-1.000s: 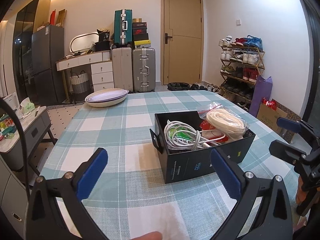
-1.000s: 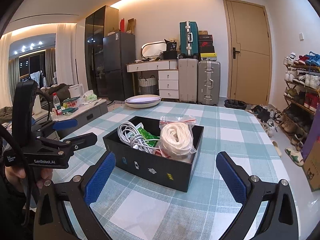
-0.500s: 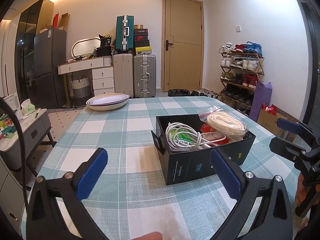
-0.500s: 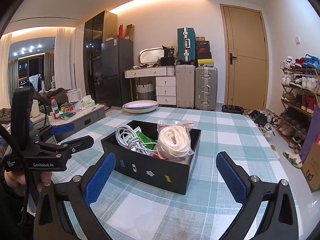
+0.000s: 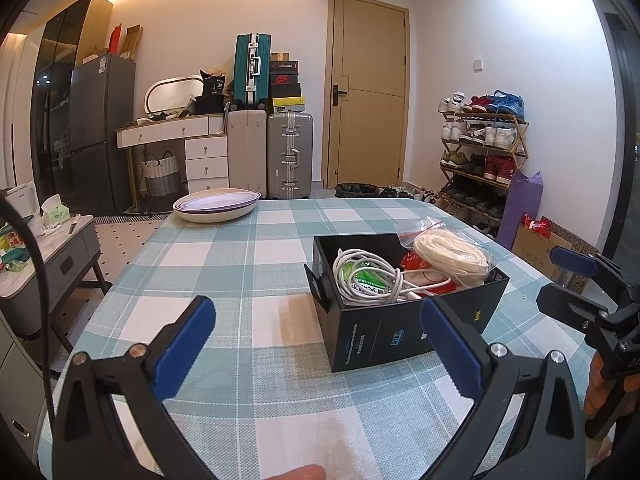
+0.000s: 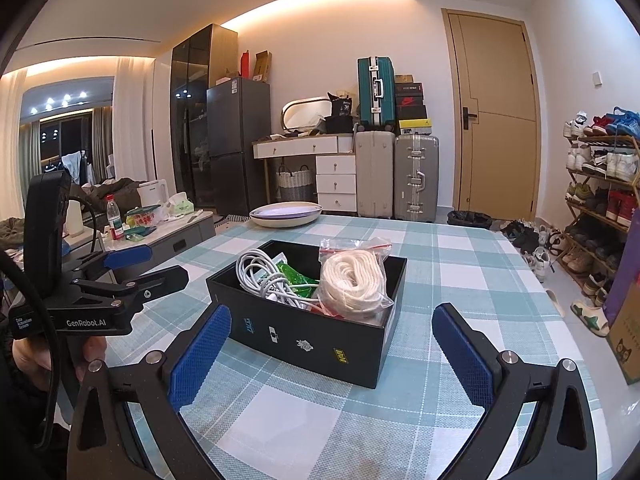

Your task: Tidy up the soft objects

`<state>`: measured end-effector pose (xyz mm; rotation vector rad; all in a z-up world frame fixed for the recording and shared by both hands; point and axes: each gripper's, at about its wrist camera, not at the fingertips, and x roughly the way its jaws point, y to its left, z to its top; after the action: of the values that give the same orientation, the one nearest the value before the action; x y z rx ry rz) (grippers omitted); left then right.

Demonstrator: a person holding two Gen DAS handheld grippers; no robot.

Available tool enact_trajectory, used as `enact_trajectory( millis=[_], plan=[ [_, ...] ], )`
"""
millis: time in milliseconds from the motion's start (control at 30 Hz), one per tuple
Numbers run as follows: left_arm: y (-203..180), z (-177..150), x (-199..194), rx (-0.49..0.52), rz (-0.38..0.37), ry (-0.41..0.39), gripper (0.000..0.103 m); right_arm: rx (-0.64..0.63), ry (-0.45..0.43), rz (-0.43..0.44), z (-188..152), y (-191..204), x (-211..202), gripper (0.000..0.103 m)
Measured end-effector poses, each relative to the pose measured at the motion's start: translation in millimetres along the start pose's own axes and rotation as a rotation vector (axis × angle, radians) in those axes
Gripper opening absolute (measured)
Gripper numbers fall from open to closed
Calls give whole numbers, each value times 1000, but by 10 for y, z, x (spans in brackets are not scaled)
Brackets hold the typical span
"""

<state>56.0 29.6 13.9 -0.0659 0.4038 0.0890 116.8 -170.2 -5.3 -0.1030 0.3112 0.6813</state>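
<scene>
A black box [image 6: 308, 336] sits on the checked cloth of the surface [image 5: 224, 264], toward its right half as the left wrist view has it, with its near wall facing both cameras. Inside it lie a coil of white cable [image 5: 360, 276], a green packet [image 6: 296, 276] and a clear bag of white rope [image 6: 352, 284] that stands above the rim at the box's right end. To the left of the box the cloth is bare all the way to the left edge, and a wide bare strip runs between the box and the near edge. At the far left corner a stack of shallow plates [image 5: 216, 204] rests well apart from the box. The right edge of the surface lies close past the box, with a shoe rack [image 5: 480, 152] against the wall beyond. The left gripper [image 5: 318, 346] hovers over the near bare cloth, its jaws spread wide with nothing between them, the right blue pad overlapping the box's near right corner in view; whether it touches cannot be told. The right gripper [image 6: 330, 356] is likewise held with jaws wide apart and empty, framing the box's near wall without contact.
</scene>
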Motion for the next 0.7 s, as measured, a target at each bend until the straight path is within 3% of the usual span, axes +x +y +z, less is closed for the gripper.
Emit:
enact_trajectory(
  millis=[700],
  plan=[
    [-26,0,-29,7,4,-10,103,-4,-8,2,6,5,-9,102]
  ],
)
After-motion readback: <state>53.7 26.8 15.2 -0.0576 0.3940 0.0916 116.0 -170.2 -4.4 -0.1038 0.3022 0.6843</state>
